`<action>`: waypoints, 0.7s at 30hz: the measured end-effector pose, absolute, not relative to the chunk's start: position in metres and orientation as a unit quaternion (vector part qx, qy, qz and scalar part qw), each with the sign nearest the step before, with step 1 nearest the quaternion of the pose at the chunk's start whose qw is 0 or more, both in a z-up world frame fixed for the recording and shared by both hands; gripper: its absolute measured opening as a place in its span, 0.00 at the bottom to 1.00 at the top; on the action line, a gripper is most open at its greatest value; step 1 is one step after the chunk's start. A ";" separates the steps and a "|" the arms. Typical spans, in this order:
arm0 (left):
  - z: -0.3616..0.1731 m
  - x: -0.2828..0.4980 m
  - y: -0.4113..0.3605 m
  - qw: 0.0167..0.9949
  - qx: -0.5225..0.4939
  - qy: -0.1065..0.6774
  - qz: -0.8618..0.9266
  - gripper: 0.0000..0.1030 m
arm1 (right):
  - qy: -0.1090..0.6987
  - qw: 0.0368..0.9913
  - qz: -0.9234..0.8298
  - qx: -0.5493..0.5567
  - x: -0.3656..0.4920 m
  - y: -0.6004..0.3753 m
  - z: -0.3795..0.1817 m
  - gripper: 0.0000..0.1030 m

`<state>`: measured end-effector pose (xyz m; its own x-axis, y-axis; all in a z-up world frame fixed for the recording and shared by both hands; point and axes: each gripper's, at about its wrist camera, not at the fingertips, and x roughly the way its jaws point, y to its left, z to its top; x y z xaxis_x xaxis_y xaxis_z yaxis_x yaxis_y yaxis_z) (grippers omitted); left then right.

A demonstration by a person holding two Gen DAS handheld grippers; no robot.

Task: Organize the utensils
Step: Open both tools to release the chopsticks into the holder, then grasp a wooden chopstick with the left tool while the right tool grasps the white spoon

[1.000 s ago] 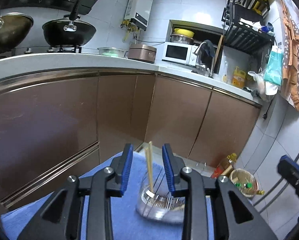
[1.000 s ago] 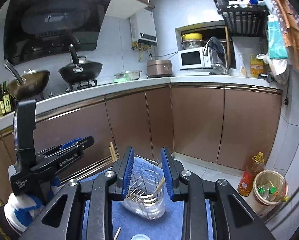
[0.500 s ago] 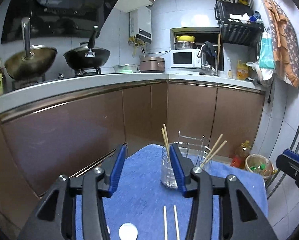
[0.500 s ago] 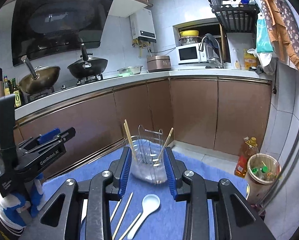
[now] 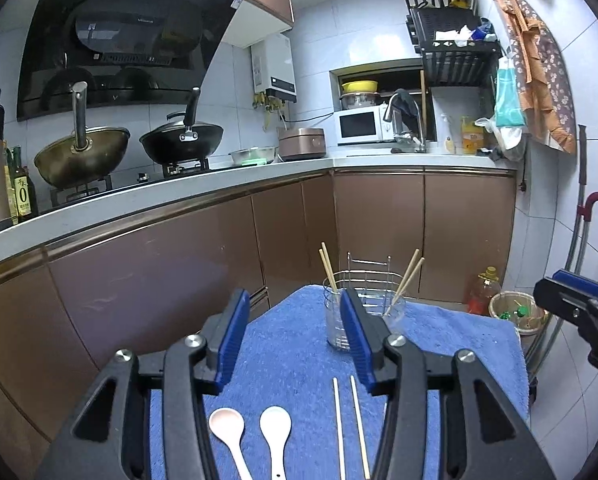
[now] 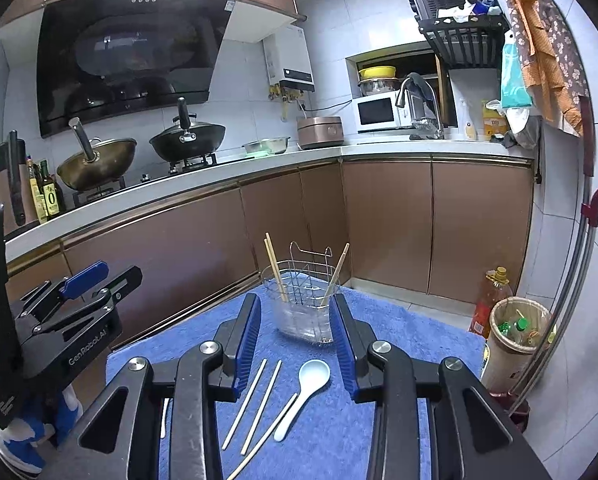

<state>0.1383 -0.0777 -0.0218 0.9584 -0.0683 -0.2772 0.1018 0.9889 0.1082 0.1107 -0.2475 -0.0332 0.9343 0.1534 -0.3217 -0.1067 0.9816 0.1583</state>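
Landmark: clear utensil holder, standing upright on the far part of a blue towel. Fitted with a wire rack rising above its rim. Holds two pairs of wooden chopsticks: left pair in the holder leaning outward at its left side, right pair in the holder leaning outward at its right side, all tips down inside. Seen again from the left wrist as the same holder, partly hidden behind a blue pad.

Nearer than the holder, flat on the towel: two loose chopsticks side by side, a third stick beside them angled toward the camera, and a white spoon with its bowl pointing toward the holder. In the left-wrist view, two white spoons lying side by side, bowls toward the holder, with a pair of loose chopsticks just right of them.

Left gripper: spread wide, nothing between the pads, hovering over the towel short of the holder. Right gripper: likewise spread wide and empty, holder framed between its fingers but not touched.

Right of the holder, off the towel on the floor: a round waste bin holding green bottle caps and scraps, with an oil bottle just beside it.
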 end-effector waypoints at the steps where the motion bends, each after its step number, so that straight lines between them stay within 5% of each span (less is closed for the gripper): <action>1: -0.022 0.136 -0.077 0.988 0.061 0.138 -0.043 0.44 | 0.168 0.981 0.067 0.071 0.106 -0.248 -0.033 0.32; 21: -0.024 0.106 -0.070 0.985 0.076 0.149 -0.048 0.44 | 0.174 0.980 0.059 0.078 0.069 -0.257 -0.038 0.33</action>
